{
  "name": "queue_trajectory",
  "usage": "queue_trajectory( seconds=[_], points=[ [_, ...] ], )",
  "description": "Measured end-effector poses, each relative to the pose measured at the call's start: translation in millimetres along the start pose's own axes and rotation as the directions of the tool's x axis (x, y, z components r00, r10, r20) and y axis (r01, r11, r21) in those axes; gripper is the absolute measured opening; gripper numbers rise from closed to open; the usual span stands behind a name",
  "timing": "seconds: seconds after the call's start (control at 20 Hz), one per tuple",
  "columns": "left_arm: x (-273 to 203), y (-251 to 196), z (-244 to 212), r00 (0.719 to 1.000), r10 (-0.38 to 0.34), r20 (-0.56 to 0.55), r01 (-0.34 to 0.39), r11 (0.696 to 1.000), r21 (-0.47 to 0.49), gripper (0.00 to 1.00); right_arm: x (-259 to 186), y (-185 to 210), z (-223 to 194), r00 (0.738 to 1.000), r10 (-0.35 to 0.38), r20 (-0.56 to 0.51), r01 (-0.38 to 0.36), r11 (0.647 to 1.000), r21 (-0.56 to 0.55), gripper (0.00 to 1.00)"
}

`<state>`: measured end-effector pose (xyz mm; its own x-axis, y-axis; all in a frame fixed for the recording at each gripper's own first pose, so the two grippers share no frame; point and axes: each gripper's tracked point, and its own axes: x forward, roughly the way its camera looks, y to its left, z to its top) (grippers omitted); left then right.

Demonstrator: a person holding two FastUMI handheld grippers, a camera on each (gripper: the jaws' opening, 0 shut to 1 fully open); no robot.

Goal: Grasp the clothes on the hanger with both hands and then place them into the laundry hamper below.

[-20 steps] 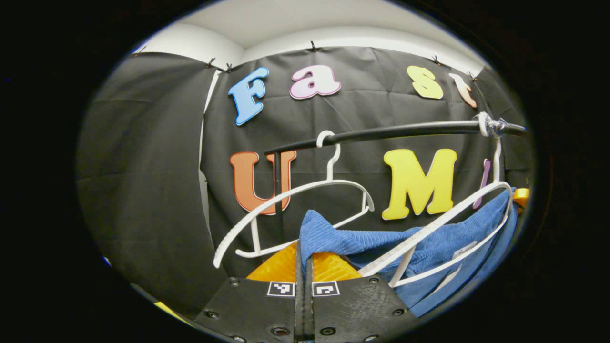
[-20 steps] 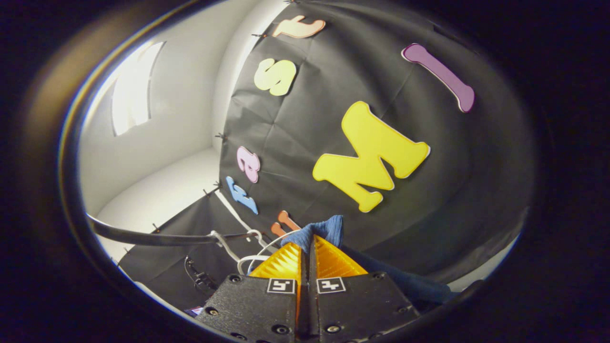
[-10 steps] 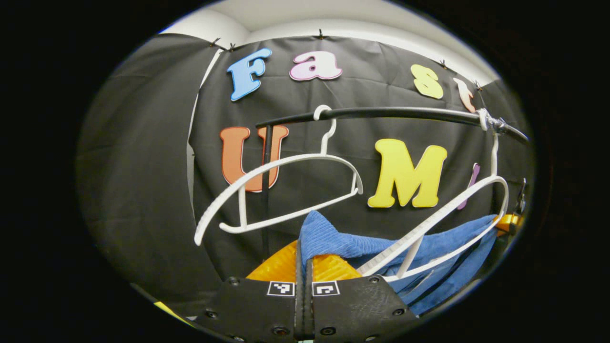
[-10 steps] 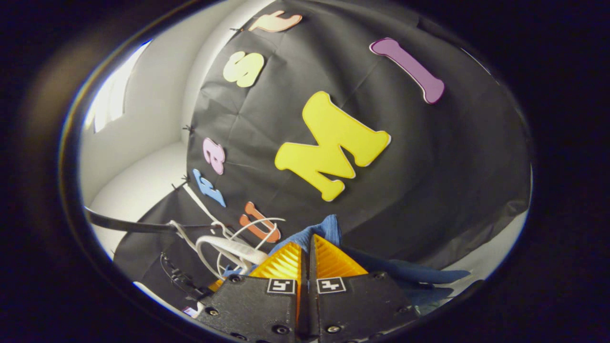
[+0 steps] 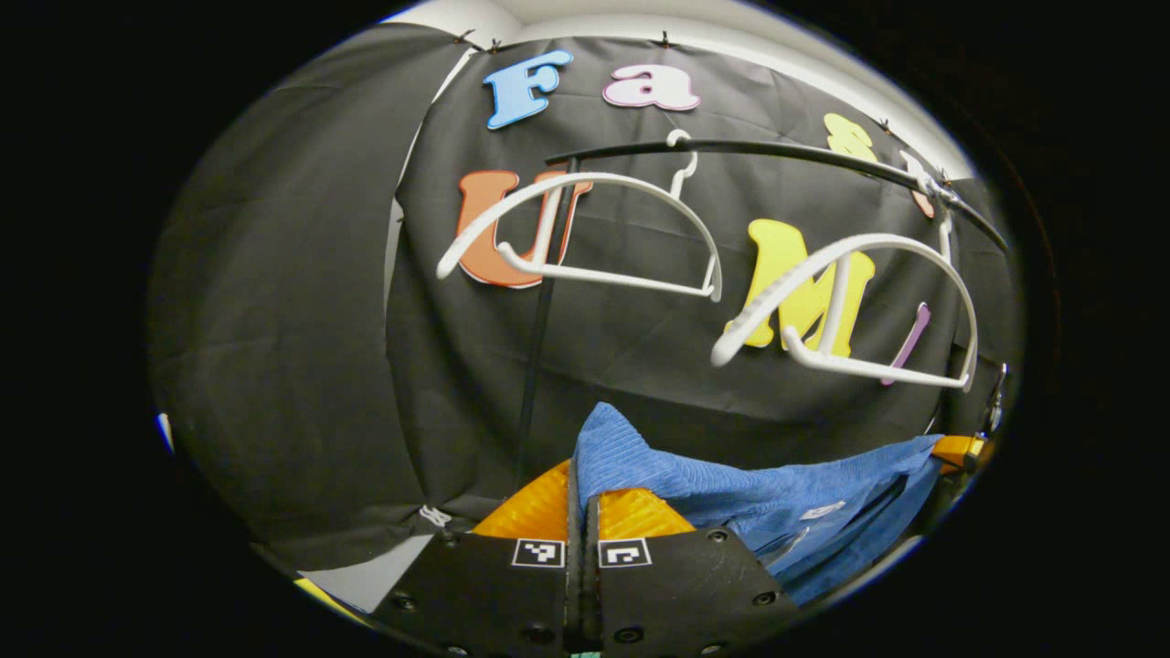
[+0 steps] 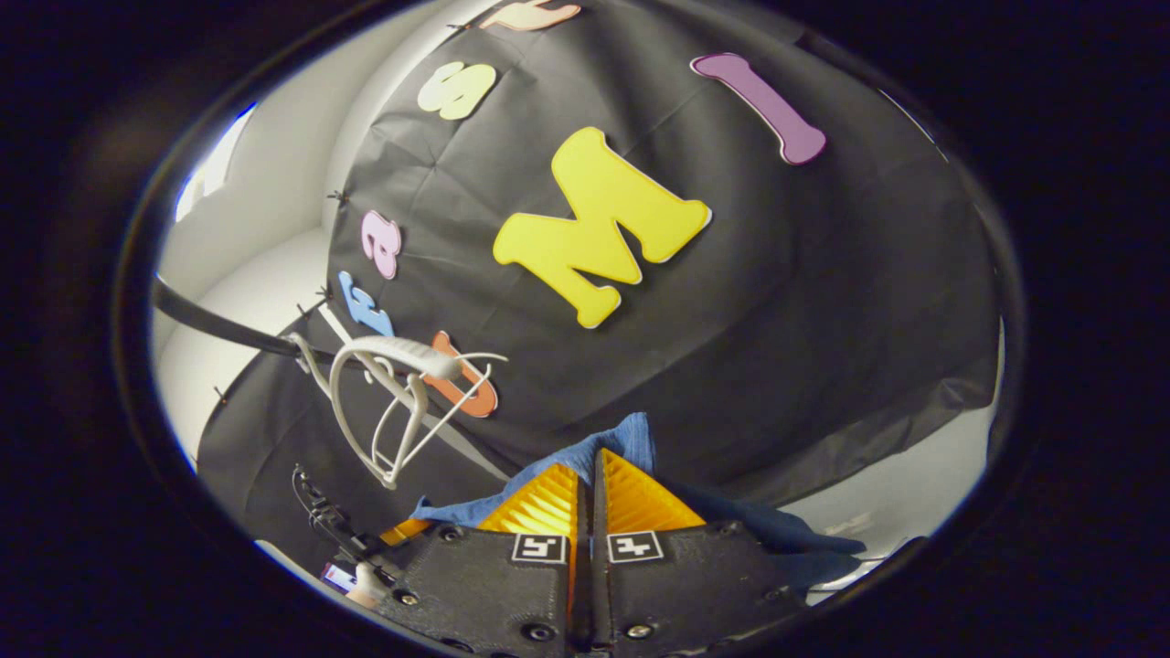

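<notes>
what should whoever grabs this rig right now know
Left gripper: shut on one end of the blue garment.
Right gripper: shut on the other end.
The garment hangs between them, below and clear of the two bare white hangers on the black rail.
Done: both grasps, garment off its hanger.
Left: lower it into the laundry hamper, then open both grippers.

Left gripper view looks fwd and a bit upward along its own fingers (image 5: 585, 498), close to the blue garment (image 5: 731, 484), facing the black cloth wall (image 5: 302, 302) w/ rail (image 5: 777, 151) and two white hangers (image 5: 585, 228) above. Right gripper view is rolled (wall tilted), also aimed at that wall. Shared: rail (image 6: 210, 324), hangers (image 6: 388, 407), garment (image 6: 585, 448), wall (image 6: 823, 302).
</notes>
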<state>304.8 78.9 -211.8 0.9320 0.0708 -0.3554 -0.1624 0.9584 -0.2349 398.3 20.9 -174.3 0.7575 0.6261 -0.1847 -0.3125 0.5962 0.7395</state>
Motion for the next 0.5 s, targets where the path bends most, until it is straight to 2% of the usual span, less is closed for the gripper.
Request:
queue_trajectory(
  seconds=[0.15,0.2,0.25,0.3,0.4,0.5],
  points=[
    [-14.5,-0.7,-23.2,1.000,-0.002,-0.028,0.002,1.000,0.028,0.00,-5.1,-6.0,-20.7,0.999,-0.032,-0.021,0.031,0.999,-0.013,0.04],
    [-21.2,0.1,-30.4,0.999,-0.006,-0.043,0.007,1.000,0.027,0.03,-10.9,-4.8,-31.2,0.999,-0.044,-0.031,0.043,0.999,-0.020,0.04],
    [-29.4,-1.1,-34.6,0.999,-0.010,-0.050,0.012,0.999,0.031,0.00,-15.3,-4.0,-38.6,0.998,-0.055,-0.036,0.054,0.998,-0.032,0.04],
    [-34.7,-5.3,-38.0,0.998,-0.023,-0.056,0.025,0.999,0.040,0.03,-20.4,-0.5,-47.6,0.997,-0.062,-0.040,0.060,0.997,-0.048,0.04],
    [-49.2,-18.4,-49.6,0.996,-0.052,-0.066,0.056,0.997,0.060,0.00,-24.1,7.6,-64.1,0.996,-0.072,-0.057,0.066,0.993,-0.096,0.04],
    [-60.7,-27.5,-58.5,0.993,-0.077,-0.091,0.084,0.994,0.070,0.03,-29.3,20.5,-81.4,0.993,-0.084,-0.078,0.072,0.986,-0.154,0.04]
  ],
)
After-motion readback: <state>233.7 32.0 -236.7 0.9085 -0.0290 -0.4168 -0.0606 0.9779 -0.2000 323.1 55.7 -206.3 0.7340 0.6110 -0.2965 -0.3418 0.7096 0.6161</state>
